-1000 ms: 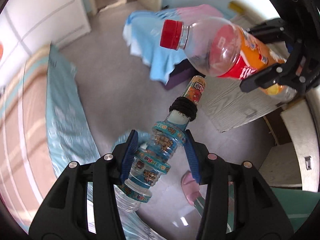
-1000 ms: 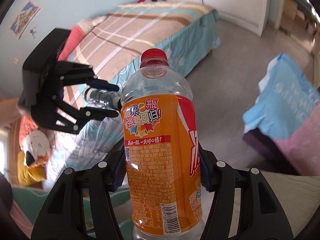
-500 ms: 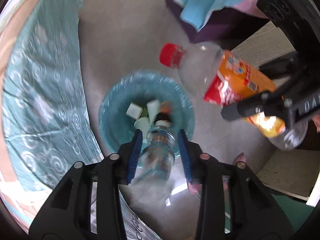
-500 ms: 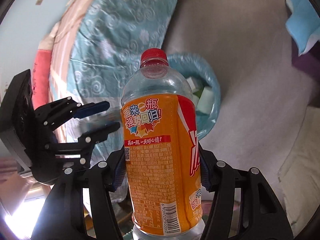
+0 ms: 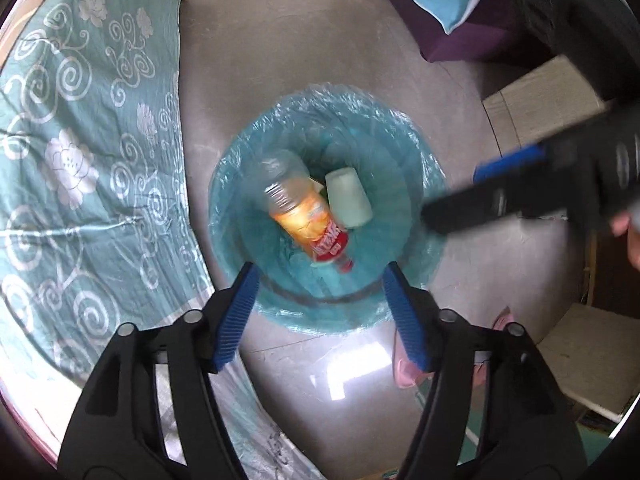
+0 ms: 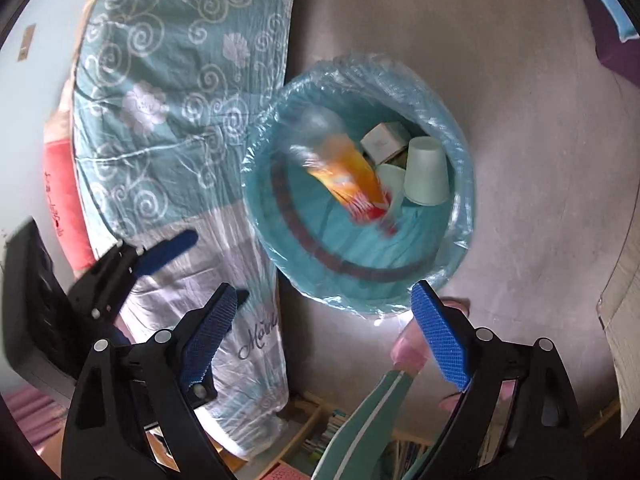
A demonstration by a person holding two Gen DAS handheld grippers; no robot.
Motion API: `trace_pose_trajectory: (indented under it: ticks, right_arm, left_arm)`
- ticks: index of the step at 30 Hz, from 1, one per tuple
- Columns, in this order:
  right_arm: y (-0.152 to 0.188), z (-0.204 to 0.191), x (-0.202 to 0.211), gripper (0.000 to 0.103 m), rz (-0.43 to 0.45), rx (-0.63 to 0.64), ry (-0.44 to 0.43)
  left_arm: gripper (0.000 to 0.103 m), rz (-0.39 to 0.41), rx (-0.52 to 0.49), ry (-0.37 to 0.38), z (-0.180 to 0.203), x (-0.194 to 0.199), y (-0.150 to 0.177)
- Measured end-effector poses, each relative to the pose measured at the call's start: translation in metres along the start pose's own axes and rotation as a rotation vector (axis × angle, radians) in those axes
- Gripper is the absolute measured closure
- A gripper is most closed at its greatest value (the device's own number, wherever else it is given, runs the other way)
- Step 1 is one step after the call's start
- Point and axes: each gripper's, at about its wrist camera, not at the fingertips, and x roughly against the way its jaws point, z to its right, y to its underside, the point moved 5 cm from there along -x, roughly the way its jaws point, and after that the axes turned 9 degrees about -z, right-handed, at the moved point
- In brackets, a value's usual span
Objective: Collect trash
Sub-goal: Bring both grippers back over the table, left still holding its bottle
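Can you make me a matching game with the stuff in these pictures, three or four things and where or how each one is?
Things:
1. orange-label bottle
2. pale cup
3. left gripper
4. trash bin

States:
A. lined with a blue plastic bag
B. open and empty above the bin
C. blurred, red cap pointing down inside the bin
D. lying next to a small box in the bin

Pairs: 1-C, 2-D, 3-B, 4-A
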Motion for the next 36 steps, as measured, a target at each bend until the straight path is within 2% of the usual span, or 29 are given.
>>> trace_pose_trajectory:
  ticks: [3,5,9,13,16,20,27,32,36]
  right_arm:
    - [0.006,0.004,0.016,0.015,0.034,0.008,0.006]
    - [0.014,0.004,0.029,0.015,0.065,0.025,0.005]
    - [0.042,-0.006,0.072,0.015,0.129,0.081,0.039]
    - [0.090,-0.027,0.136,0.015,0.220,0.169,0.050]
    - [0.133,-0.046,0.191,0.015,0.312,0.213,0.031]
    - [0.195,-0.059,0.260,0.015,0.436,0.254,0.060]
    - [0.315,-0.045,0.364,0.015,0.649,0.218,0.135]
    - [0.408,-0.005,0.416,0.015,0.806,0.094,0.193]
    - [0.486,0.040,0.443,0.015,0.918,-0.040,0.246]
  left_arm:
    - [0.038,0.014,0.009,-0.004,0.002,0.012,0.011]
    - [0.030,0.036,0.028,-0.003,0.004,0.030,0.018]
    - [0.024,0.102,0.012,-0.037,0.016,0.078,0.027]
    - [0.017,0.159,-0.049,-0.094,0.035,0.132,0.026]
    - [0.017,0.215,-0.110,-0.111,0.055,0.178,0.021]
    - [0.015,0.283,-0.208,-0.130,0.087,0.239,0.014]
    - [0.012,0.404,-0.483,-0.157,0.174,0.340,-0.004]
    - [0.007,0.504,-0.662,-0.118,0.254,0.402,-0.017]
    - [0.007,0.561,-0.836,-0.085,0.337,0.440,-0.027]
